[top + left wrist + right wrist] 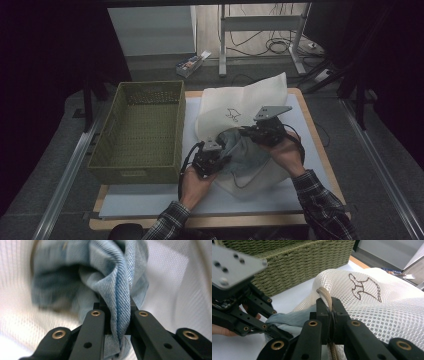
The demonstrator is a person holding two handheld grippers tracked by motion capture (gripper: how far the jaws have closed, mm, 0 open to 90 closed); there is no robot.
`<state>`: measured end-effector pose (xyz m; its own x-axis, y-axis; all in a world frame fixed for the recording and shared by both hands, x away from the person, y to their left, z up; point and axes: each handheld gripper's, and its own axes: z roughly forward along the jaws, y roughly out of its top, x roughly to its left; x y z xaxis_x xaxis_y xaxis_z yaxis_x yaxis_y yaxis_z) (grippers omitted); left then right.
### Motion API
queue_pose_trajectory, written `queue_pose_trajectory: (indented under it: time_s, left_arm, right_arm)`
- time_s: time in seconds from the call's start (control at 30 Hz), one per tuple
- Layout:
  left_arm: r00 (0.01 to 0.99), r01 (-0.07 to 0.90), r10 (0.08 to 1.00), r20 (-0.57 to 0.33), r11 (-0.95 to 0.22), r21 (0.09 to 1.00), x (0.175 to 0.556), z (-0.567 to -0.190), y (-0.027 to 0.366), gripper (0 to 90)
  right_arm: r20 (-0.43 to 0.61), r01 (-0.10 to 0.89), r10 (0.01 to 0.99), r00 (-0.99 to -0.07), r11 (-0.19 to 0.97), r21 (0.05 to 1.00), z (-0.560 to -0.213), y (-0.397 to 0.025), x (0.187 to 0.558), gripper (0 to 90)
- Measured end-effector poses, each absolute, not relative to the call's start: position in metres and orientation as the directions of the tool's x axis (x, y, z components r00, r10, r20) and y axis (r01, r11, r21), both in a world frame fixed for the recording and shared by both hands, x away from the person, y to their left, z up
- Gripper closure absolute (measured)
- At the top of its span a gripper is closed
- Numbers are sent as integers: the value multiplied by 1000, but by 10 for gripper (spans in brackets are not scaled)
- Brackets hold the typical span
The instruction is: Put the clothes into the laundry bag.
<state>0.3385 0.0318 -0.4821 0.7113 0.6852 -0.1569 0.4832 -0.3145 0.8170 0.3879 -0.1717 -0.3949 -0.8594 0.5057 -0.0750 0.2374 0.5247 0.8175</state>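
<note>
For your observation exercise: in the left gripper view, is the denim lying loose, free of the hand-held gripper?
No, the left hand-held gripper is shut on a fold of the denim.

Lt-blue denim garment (120, 282) bunched half inside white mesh bag (372, 305) w/ cord

blue denim (120, 277), white mesh bag (392, 312), green basket (142, 127)

This looks like a lab or recording room set up for capture work. A small wooden tabletop (320, 145) with a white mat stands on grey carpet between metal floor rails (65, 175). Black curtains (45, 60) close off the sides. Behind it, loose cables (275, 46) lie around the legs of a metal desk frame (260, 22).
</note>
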Motion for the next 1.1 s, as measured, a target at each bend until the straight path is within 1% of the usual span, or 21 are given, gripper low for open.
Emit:
queue_pose_trajectory:
  time_s: [0.13,0.23,0.43,0.7,1.0,1.1]
  left_arm:
    - [717,456,681,-147,-299,838,347,-471,20,838]
    - [702,443,698,-142,-272,855,356,-466,17,838]
    - [675,443,722,-151,-233,866,372,-458,14,839]
    - [641,438,753,-151,-196,878,384,-458,9,839]
    - [576,416,806,-139,-143,898,399,-458,9,838]
    - [553,401,825,-119,-138,906,402,-457,8,838]
  right_arm:
    - [-82,228,500,-862,528,818,-394,-168,385,858]
    - [-80,227,497,-864,527,819,-394,-167,384,859]
    - [-81,222,492,-867,525,822,-393,-167,382,860]
    - [-86,209,487,-869,519,829,-390,-165,378,861]
    - [-88,201,474,-876,525,827,-388,-162,374,863]
    - [-88,199,471,-878,525,828,-387,-162,373,863]
